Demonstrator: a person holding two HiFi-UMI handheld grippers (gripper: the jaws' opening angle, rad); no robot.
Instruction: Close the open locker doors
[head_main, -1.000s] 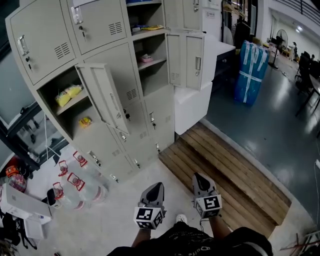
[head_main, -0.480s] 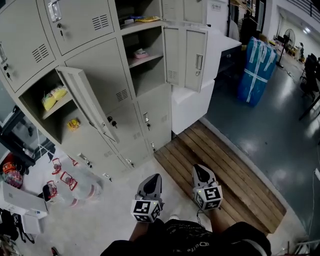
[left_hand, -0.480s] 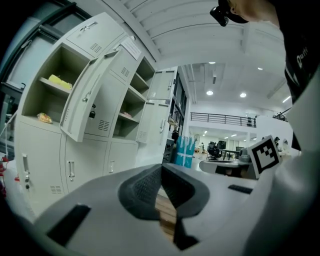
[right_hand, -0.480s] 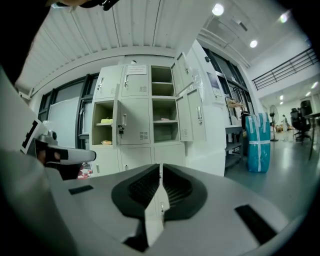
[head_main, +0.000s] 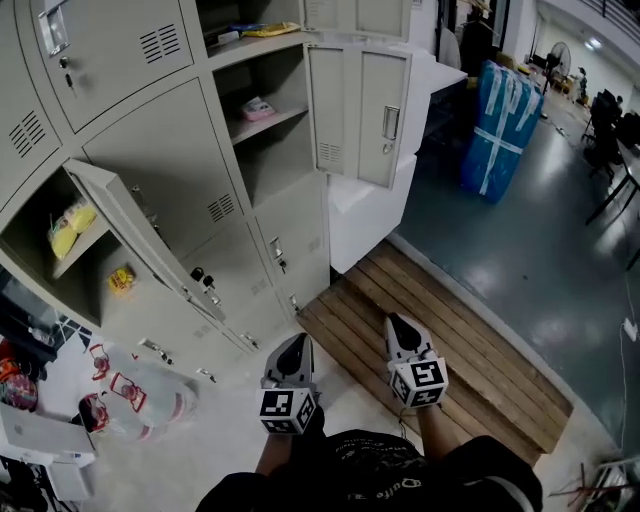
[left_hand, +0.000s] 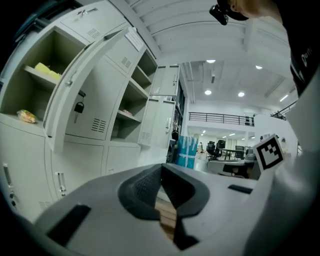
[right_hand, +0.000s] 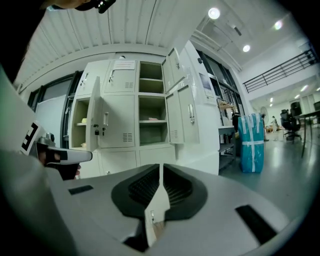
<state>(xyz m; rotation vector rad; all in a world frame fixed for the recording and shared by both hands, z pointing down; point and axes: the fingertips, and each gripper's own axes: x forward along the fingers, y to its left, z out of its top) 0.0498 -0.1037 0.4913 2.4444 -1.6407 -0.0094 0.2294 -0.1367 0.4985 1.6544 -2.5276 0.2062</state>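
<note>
Approach step: my left gripper (head_main: 293, 350) and right gripper (head_main: 400, 335) are both shut and empty, held low; the left locker door (head_main: 140, 240) and right locker door (head_main: 360, 115) stand open ahead, untouched, so next I judge a raised gripper must push a door's outer face.

room | glossy grey floor (head_main: 520, 260); wooden platform (head_main: 450, 335); blue wrapped bundle (head_main: 500, 125); ceiling lights (right_hand: 215, 13) on
</note>
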